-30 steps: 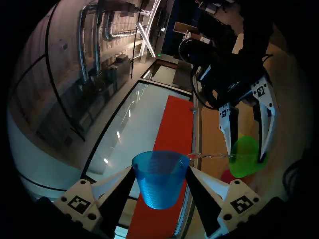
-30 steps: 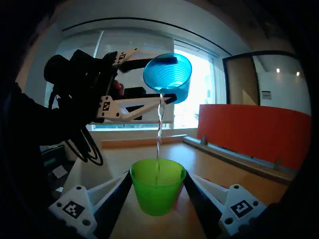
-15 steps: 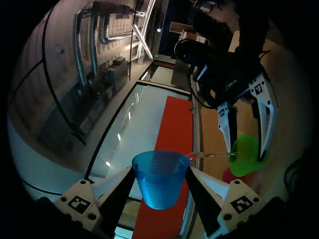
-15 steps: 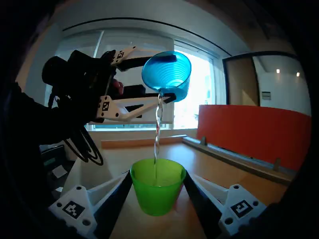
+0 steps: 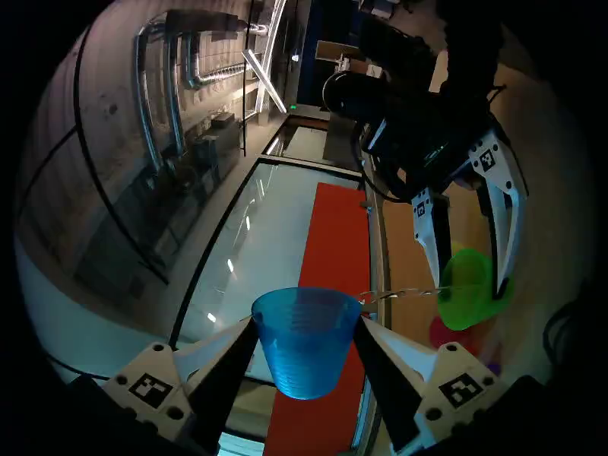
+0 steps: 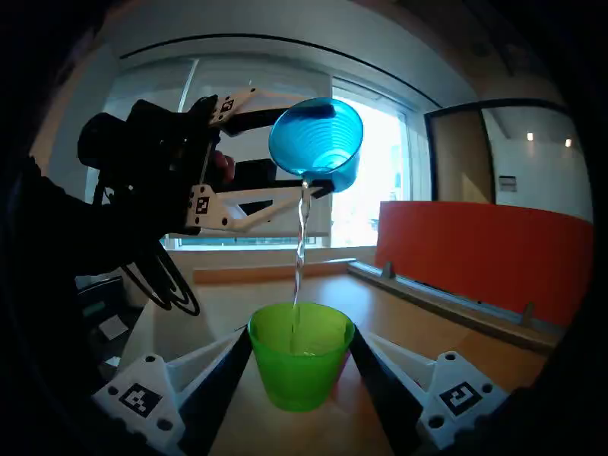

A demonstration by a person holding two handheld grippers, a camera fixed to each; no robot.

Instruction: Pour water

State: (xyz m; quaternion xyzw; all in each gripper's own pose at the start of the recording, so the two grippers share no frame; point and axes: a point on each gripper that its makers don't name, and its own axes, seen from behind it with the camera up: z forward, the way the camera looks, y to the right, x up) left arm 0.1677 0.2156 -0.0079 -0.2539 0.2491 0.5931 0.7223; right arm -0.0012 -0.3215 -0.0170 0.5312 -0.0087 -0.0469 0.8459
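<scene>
Pouring under way: nearest the lens, my right claw [image 6: 300,342] pinches the green cup [image 6: 300,372] upright, both fingers against its sides, the cup held just over the wooden table [image 6: 425,334]; a thin twisting stream of water [image 6: 299,251] drops into its mouth, where only a shallow pool shows; above, my left claw [image 6: 325,150] clamps the blue cup [image 6: 315,144] tipped mouth-forward, its lip over the green cup's mouth; beyond, an orange panel [image 6: 486,251] along the table's far edge and a bright window [image 6: 372,190].

The step in hand, as I judge it, is the pour itself, well short of done; next calls for tipping the blue cup further as it empties, its lip held above the green mouth, then righting it.

The right gripper view gives the blue cup's ribbed inside and the water level below; the left gripper view, rolled over with the pour, gives the blue cup's outer wall up close, the stream running sideways to the far green cup, a red patch [image 5: 444,334] just beyond that cup, and ceiling pipes [image 5: 175,83].
</scene>
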